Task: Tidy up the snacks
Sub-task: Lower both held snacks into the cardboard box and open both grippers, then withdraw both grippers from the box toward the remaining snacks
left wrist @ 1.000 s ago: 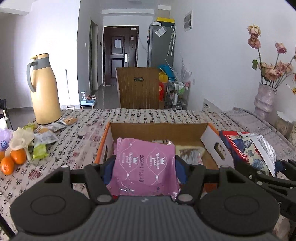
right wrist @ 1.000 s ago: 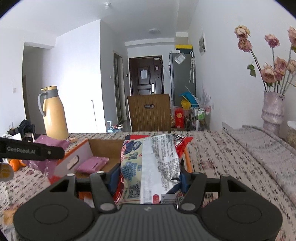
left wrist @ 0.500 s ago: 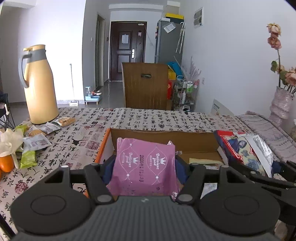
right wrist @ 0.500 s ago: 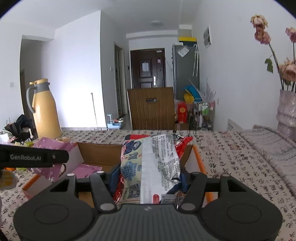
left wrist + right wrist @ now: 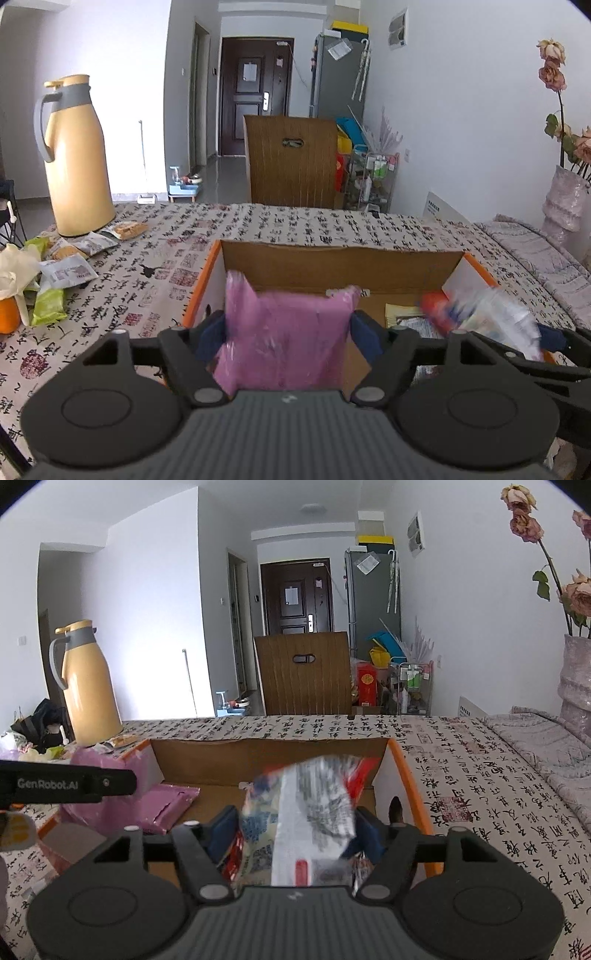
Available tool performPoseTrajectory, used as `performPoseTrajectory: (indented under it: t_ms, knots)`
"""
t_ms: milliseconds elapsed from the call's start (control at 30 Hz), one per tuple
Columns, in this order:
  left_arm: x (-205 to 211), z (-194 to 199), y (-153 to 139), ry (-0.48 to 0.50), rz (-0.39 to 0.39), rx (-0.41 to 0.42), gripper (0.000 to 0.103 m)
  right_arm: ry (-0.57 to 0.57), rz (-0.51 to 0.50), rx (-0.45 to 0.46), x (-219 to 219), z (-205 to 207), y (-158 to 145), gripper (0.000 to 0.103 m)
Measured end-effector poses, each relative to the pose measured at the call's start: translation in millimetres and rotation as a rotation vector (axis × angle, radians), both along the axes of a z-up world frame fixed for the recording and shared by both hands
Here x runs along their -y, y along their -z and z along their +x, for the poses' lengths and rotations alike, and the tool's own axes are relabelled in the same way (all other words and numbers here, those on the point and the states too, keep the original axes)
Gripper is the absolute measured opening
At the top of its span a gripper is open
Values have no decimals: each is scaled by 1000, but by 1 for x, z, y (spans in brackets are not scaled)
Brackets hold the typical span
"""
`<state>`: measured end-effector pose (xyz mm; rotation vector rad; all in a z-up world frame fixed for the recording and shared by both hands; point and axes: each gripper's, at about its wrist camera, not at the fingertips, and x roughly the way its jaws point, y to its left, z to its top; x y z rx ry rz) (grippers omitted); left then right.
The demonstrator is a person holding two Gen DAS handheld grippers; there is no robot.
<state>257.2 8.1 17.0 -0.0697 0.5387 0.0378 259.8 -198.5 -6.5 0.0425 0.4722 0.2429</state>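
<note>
While the left wrist view is taken first, the left claw is seen with its jaws just opened and standing apart, the blurred pink snack packet between them, seemingly dropping loose over the cardboard box on the bench. From the right wrist view, the right claw has likewise just opened, its jaws apart around the blurred printed snack bag above the same box. Both packets are judged light, soft and crinkly, with slippery film; a gentle hold across the flat middle is advised
</note>
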Motion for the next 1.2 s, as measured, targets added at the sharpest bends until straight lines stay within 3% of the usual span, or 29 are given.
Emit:
performPoseTrajectory:
  t_ms: [67,133,167,200,733,1200]
  knots:
    - [-1,-1,-1,-4,-3,9,83,5,13,1,3,0,-1,81]
    - [0,-3,-2,-11,1,18,86,17,27,5,6,-1,-1,99]
    - [0,-3,-3,-13,0,21,92,21,35,8,7,-2,-2,103]
    - [0,-4,-3,-19,-1,25,103,25,44,11,9,-2,-2,103]
    - [0,-9,-11,-39,-9,37,103,44,55,31,14,-7,-9,103]
    - [10,-41,-45,-44,38,87,103,60,50,100,17,-44,-40,103]
